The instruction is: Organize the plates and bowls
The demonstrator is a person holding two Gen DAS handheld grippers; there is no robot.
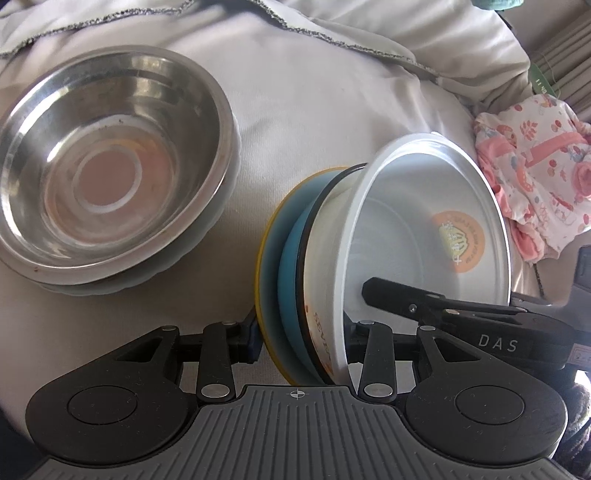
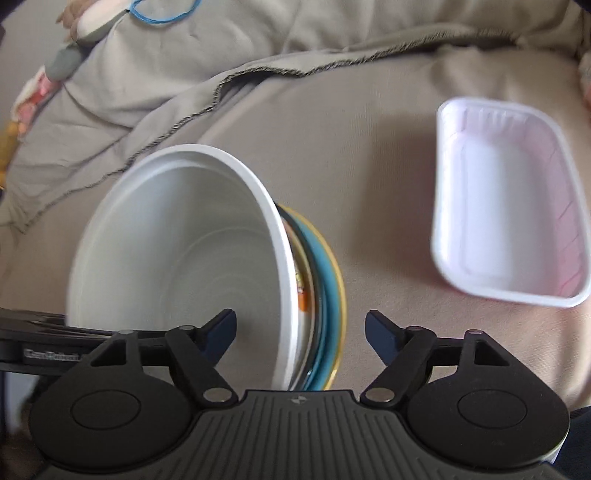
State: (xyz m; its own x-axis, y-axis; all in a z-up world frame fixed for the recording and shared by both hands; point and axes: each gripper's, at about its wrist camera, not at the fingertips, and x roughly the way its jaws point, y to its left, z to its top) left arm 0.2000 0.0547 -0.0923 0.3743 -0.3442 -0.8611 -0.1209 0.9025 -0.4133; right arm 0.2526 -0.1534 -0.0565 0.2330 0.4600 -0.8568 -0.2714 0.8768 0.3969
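Note:
My left gripper [image 1: 301, 339] is shut on a tilted stack: a white plastic bowl [image 1: 417, 236] nested in a printed bowl and a blue plate with a yellow rim [image 1: 275, 258]. The stack also shows in the right wrist view, white bowl [image 2: 177, 258] in front of the blue plate [image 2: 332, 280]. My right gripper [image 2: 300, 332] is open, its fingers either side of the stack's rim, apart from it. Its finger [image 1: 417, 306] reaches into the white bowl in the left wrist view. A steel bowl [image 1: 110, 166] sits on a pale plate at the left.
Everything lies on a beige blanket over a bed. A white rectangular plastic tray [image 2: 509, 199] lies to the right. A pink patterned cloth [image 1: 532, 166] lies at the far right. A blue rubber band [image 2: 162, 11] lies at the far edge.

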